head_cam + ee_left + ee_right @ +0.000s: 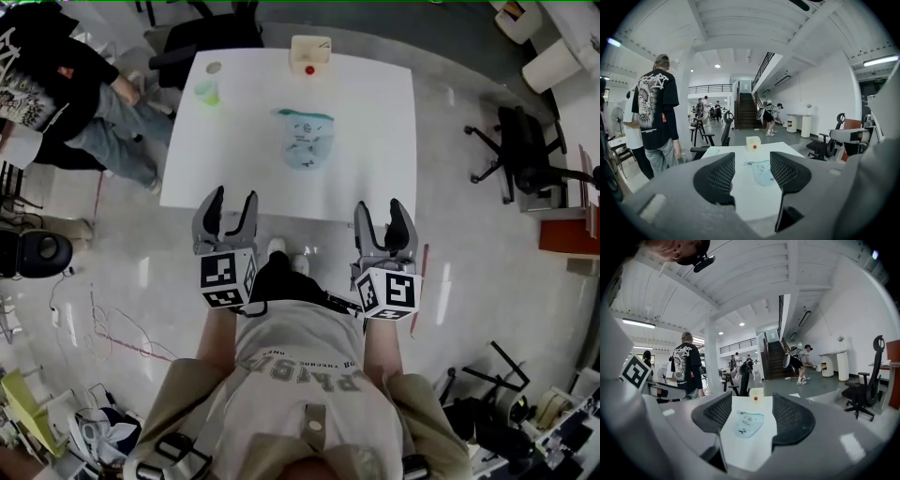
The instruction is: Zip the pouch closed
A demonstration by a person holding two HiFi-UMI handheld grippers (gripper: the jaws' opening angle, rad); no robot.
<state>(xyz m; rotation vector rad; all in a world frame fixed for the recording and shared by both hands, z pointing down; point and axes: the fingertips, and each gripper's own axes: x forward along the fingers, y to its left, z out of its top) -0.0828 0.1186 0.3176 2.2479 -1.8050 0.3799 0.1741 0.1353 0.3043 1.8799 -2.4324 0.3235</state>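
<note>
A pale blue pouch (307, 141) with a teal zip edge lies flat in the middle of the white table (375, 122). It also shows in the left gripper view as the pouch (763, 171) and in the right gripper view as the pouch (746, 423). My left gripper (226, 212) hovers at the table's near edge, open and empty. My right gripper (384, 221) hangs just off the near edge, open too. Both are well short of the pouch.
A cream box with a red dot (310, 54) stands at the table's far edge. A green cup (206, 91) and a small round lid (214, 67) sit far left. A person (66, 94) stands left of the table. An office chair (520, 155) is to the right.
</note>
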